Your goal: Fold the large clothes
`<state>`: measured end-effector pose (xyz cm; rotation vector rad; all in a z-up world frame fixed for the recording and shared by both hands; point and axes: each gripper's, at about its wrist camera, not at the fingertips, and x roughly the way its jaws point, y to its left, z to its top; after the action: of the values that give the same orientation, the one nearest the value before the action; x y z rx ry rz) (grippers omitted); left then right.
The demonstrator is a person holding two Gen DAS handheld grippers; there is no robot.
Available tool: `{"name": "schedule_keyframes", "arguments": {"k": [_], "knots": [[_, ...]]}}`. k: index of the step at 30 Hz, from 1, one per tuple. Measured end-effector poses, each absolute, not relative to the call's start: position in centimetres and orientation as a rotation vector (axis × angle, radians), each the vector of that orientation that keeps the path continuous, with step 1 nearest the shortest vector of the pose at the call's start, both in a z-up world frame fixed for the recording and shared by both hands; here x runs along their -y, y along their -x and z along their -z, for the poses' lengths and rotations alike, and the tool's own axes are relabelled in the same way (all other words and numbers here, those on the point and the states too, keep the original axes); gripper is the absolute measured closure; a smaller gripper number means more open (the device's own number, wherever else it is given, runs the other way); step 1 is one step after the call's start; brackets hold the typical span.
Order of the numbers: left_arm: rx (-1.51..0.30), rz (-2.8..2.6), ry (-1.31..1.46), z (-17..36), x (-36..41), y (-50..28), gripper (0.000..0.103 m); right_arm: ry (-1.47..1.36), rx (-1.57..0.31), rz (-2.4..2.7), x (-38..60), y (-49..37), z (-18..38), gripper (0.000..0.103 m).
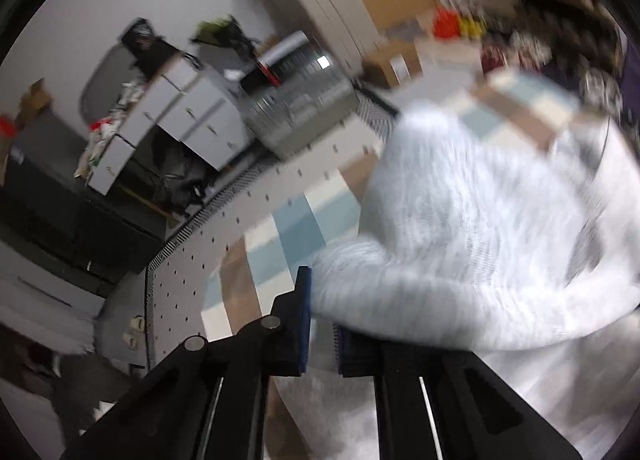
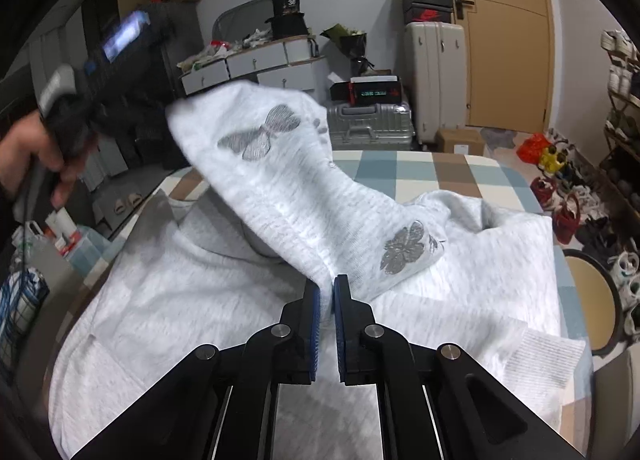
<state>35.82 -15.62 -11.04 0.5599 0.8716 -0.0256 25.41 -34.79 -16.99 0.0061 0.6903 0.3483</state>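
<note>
Overhead, both the left gripper (image 1: 322, 324) and right gripper (image 2: 326, 314) clench the sweater (image 2: 248, 300) edges.

Right gripper (image 2: 326, 308) clamped, left gripper (image 1: 322, 324) closed, tilted downward

Pale grey sweater (image 2: 248, 300) with darker grey butterfly motifs; bedspread (image 2: 420, 176) checked blue, brown and cream

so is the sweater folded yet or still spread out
Not folded: the sweater lies mostly spread on the checked bed cover, one butterfly-patterned sleeve lifted across it.
</note>
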Motion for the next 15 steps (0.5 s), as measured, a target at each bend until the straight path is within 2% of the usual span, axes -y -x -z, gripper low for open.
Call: {"name": "schedule_keyframes", "arguments": {"k": [5,8,12,15], "knots": [[-0.726,0.071,-0.408,4.5,16.7,-32.0,0.099,-0.077,-0.716,-0.347,35.3,-25.8,16.0,0.093],[-0.701,0.178,-0.279,1.4,17.3,-29.3,0.099,-0.176,-0.731,-0.347,36.4,-26.0,15.0,0.093],[-0.704,0.351,-0.153,0.0,18.2,-25.6,0.099,-0.306,-0.752,-0.354,37.8,-25.7,14.0,0.093],[-0.702,0.462,-0.096,1.0,19.2,-21.9,0.1,-0.363,-0.772,-0.363,38.6,-24.4,13.7,0.091]]}}
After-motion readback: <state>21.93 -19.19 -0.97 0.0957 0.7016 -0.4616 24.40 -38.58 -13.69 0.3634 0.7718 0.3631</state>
